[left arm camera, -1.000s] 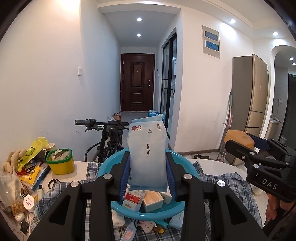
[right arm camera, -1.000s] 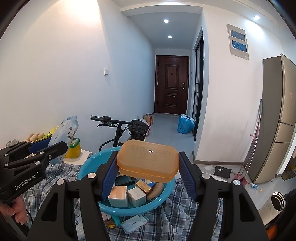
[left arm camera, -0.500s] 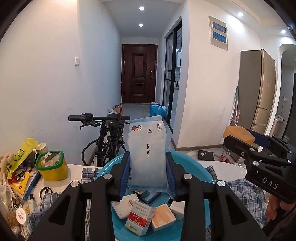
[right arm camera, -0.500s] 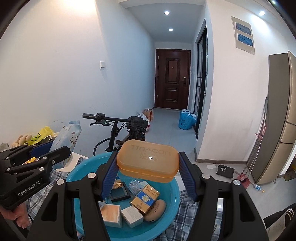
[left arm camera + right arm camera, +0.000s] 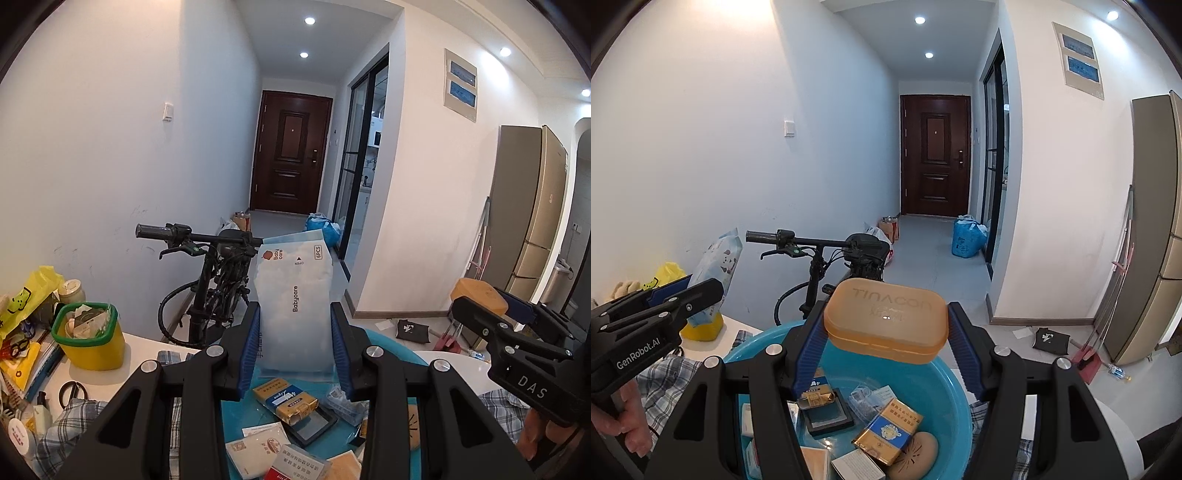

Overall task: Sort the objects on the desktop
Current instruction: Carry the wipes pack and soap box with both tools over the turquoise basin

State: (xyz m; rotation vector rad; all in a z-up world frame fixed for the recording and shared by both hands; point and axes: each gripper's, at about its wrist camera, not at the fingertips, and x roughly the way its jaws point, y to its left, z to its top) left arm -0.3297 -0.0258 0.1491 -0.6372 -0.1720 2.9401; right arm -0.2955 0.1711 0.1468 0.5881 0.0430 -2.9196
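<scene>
Left tool (image 5: 294, 347): clamped on a pale blue Babycare wipes pack (image 5: 294, 302), which stood upright between the blue pads at the centre of the left wrist view, above the basin

Right tool (image 5: 884, 354): clamped on an orange translucent TINACON case (image 5: 886, 319), held flat and crosswise between the pads at mid frame in the right wrist view, over the basin's far rim

Blue plastic basin (image 5: 945, 376): in the lower centre of both views, resting on a checked cloth (image 5: 663, 373) spread over the white tabletop (image 5: 147, 341)

Basin contents: a blue and gold cigarette pack (image 5: 888, 428), a dark flat case (image 5: 827, 415), a brown oval piece (image 5: 914, 458) at the lower right, white and tan small boxes at the bottom edge

Yellow tub with green rim (image 5: 88, 334): at the left of the left wrist view, on the tabletop, stuffed with packets

Scissors (image 5: 70, 391): lower left, lying flat near the tub

Black bicycle (image 5: 207, 280): behind the tabletop, against the white wall

Person's hand (image 5: 624, 417): at the lower left edge of the right wrist view, gripping the left tool's handle
</scene>
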